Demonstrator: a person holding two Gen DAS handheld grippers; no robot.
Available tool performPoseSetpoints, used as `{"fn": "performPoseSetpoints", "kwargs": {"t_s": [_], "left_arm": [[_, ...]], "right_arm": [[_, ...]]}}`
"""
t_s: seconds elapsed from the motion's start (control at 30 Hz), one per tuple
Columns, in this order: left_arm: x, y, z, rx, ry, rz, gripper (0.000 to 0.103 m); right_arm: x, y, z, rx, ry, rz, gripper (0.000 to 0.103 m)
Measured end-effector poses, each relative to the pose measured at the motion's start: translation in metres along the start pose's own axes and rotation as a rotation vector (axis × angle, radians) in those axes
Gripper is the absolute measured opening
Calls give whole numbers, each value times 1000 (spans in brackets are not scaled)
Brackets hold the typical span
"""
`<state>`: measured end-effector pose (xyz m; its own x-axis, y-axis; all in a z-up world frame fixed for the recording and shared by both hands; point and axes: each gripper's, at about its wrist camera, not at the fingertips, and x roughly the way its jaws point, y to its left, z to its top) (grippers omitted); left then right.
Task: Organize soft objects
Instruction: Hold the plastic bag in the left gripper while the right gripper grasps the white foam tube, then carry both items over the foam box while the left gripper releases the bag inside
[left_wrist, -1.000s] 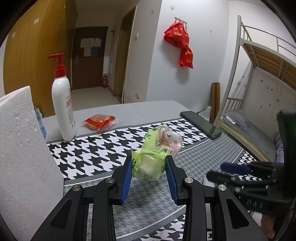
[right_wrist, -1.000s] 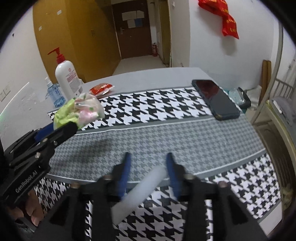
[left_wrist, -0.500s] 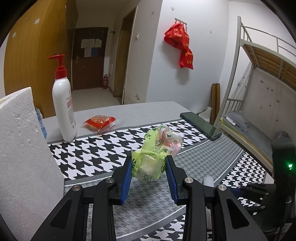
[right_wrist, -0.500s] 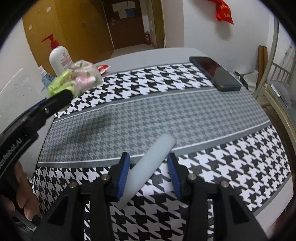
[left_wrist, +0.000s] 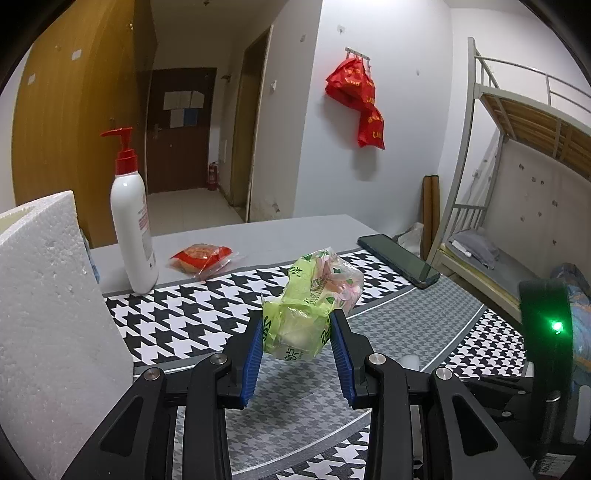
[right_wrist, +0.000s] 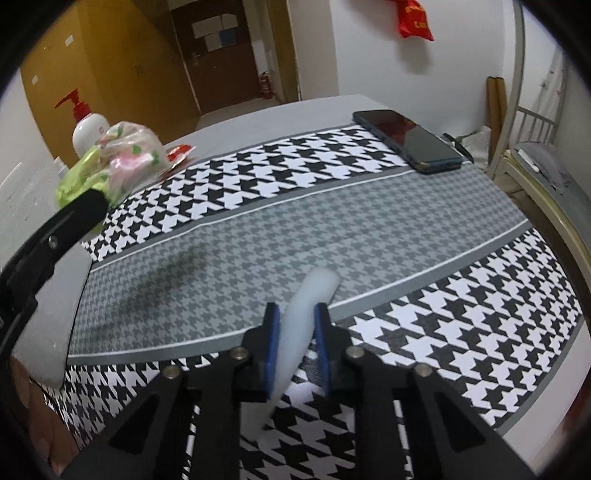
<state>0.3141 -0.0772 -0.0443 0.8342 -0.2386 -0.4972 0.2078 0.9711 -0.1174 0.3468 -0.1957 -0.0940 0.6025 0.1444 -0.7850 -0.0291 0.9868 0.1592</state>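
Note:
My left gripper (left_wrist: 297, 338) is shut on a green and pink plastic snack bag (left_wrist: 314, 302) and holds it above the houndstooth tablecloth (left_wrist: 177, 321). The bag also shows at the left of the right wrist view (right_wrist: 110, 166). My right gripper (right_wrist: 295, 332) is shut on a white foam tube (right_wrist: 306, 314) that lies slanted between its blue pads, low over the cloth near the front edge. A red snack packet (left_wrist: 201, 256) lies on the table behind the cloth.
A white pump bottle with a red top (left_wrist: 131, 221) stands at the back left. A white foam block (left_wrist: 48, 314) stands close at the left. A dark phone (right_wrist: 406, 140) lies at the far right. A bunk bed (left_wrist: 517, 184) stands to the right.
My right gripper has closed on the foam tube and squeezed it narrower, and has tilted down toward the cloth. My left gripper has held the snack bag still.

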Motion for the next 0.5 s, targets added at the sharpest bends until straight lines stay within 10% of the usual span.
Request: {"fn": "performPoseSetpoints", "kwargs": {"t_s": [0.5], "left_arm": [[-19, -11, -2, 11, -12, -105, 37]], "right_arm": [[-48, -9, 2, 96, -151, -14, 11]]}}
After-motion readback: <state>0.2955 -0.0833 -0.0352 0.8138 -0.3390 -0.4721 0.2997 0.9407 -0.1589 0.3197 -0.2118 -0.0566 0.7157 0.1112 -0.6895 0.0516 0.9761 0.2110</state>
